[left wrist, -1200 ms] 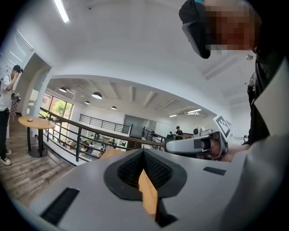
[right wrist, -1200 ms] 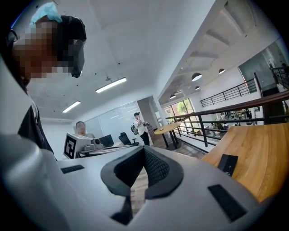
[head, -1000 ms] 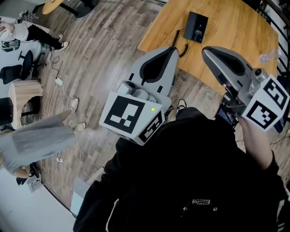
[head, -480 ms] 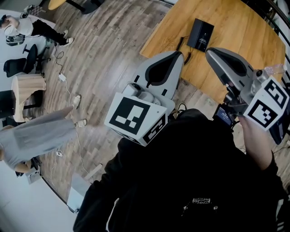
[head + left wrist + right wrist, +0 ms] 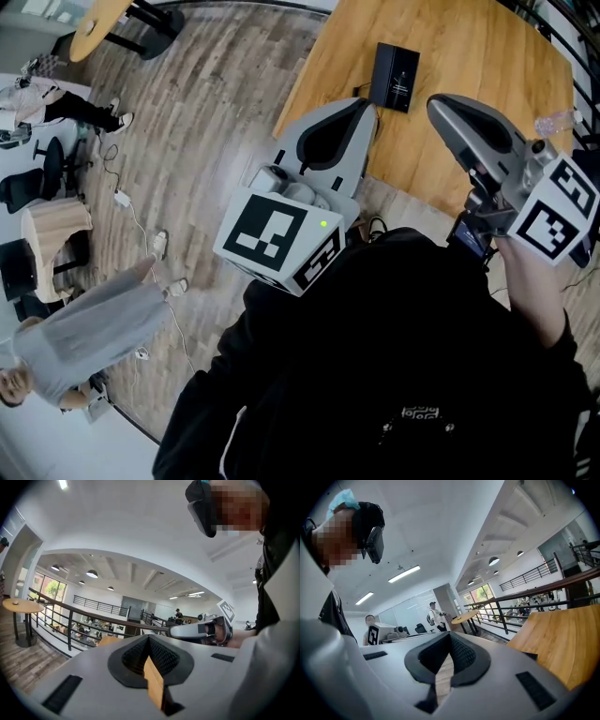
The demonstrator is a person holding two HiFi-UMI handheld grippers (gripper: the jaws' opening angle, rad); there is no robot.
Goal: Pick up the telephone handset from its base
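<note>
My left gripper (image 5: pixel 364 105) and right gripper (image 5: pixel 439 101), jaws pressed together, empty, near black telephone (image 5: pixel 394 77) on wooden table (image 5: pixel 497 47), upper right

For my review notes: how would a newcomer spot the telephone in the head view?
Find the large wooden table at the top right. Near its left edge lies the telephone, a flat black rectangular box and the only black object on it.

Black telephone (image 5: pixel 394 77), flat on wooden table (image 5: pixel 487 47), cord attached
</note>
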